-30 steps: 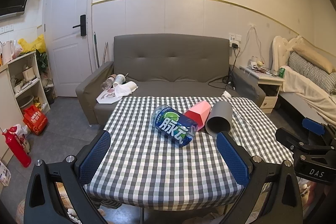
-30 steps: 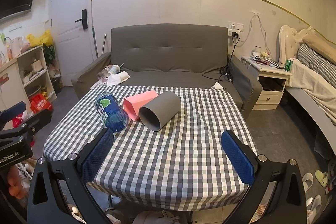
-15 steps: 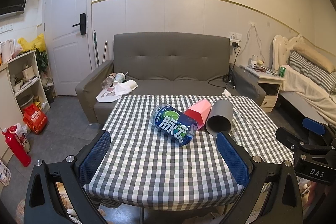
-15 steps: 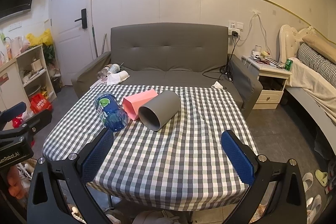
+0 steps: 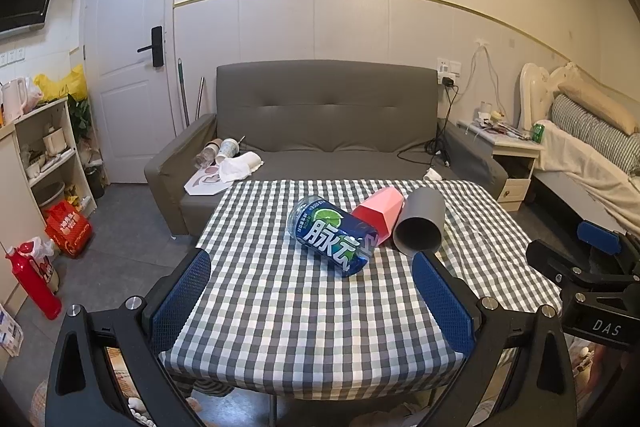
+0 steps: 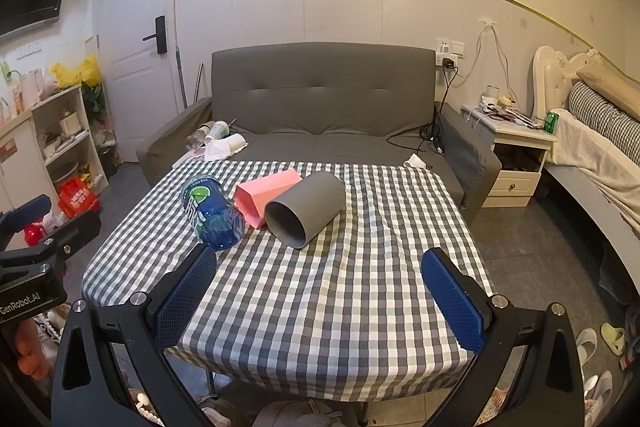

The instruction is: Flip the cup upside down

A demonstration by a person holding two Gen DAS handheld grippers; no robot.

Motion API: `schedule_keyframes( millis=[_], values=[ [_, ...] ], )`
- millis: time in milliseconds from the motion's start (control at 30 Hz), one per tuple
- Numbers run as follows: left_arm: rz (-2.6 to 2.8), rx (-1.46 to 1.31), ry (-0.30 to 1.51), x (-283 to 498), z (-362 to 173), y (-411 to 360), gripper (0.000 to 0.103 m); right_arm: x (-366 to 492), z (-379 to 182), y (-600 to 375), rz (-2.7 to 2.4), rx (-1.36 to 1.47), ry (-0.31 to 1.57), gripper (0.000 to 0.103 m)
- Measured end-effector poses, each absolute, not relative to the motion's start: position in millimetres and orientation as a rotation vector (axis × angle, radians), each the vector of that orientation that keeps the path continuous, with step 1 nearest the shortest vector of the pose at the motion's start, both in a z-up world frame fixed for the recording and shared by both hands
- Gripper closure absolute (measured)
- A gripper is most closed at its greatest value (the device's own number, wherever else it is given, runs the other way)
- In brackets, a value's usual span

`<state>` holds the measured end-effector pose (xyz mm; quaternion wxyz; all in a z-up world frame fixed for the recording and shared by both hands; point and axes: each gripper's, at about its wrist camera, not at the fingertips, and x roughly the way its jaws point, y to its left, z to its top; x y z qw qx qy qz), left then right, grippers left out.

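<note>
Three cups lie on their sides in a row on the checked table (image 5: 300, 311): a blue printed cup (image 5: 333, 235), a pink faceted cup (image 5: 378, 211) and a grey cup (image 5: 420, 227) with its mouth toward me. They also show in the right wrist view: blue cup (image 6: 212, 214), pink cup (image 6: 264, 195), grey cup (image 6: 304, 209). My left gripper (image 5: 312, 291) is open and empty, short of the blue cup. My right gripper (image 6: 320, 287) is open and empty, short of the grey cup.
A grey sofa (image 5: 326, 131) stands behind the table with paper cups and tissue (image 5: 230, 159) on its left seat. A bedside cabinet (image 6: 516, 155) and a bed (image 6: 600, 147) are at the right. Shelves (image 5: 44, 155) and a red bottle (image 5: 34, 283) are at the left.
Both views have shifted very slightly; the cups sit a touch higher in frame. The cups have not moved and both grippers stay open.
</note>
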<state>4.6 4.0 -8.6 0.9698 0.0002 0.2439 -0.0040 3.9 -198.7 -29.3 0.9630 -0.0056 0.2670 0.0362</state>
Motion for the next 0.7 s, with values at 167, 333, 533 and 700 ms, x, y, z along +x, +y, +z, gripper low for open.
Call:
schedule_keyframes(
  millis=[167, 333, 533, 700],
  values=[
    [-0.009, 0.0, 0.493, 4.7, -8.5, 3.8, 0.0, 3.8, -29.8, -198.3, 0.073, -0.011, 0.541, 0.0],
    [-0.008, 0.002, 0.494, 4.7, -8.7, 3.9, 0.0, 4.0, -29.8, -198.4, 0.074, -0.011, 0.541, 0.0],
    [-0.009, -0.001, 0.495, 4.6, -9.5, 4.0, 0.0, 3.4, -31.5, -196.6, 0.078, -0.014, 0.547, 0.0],
    [-0.007, 0.004, 0.507, 5.5, -12.0, 4.2, 0.0, 3.6, -31.6, -195.0, 0.078, -0.018, 0.551, 0.0]
  ],
)
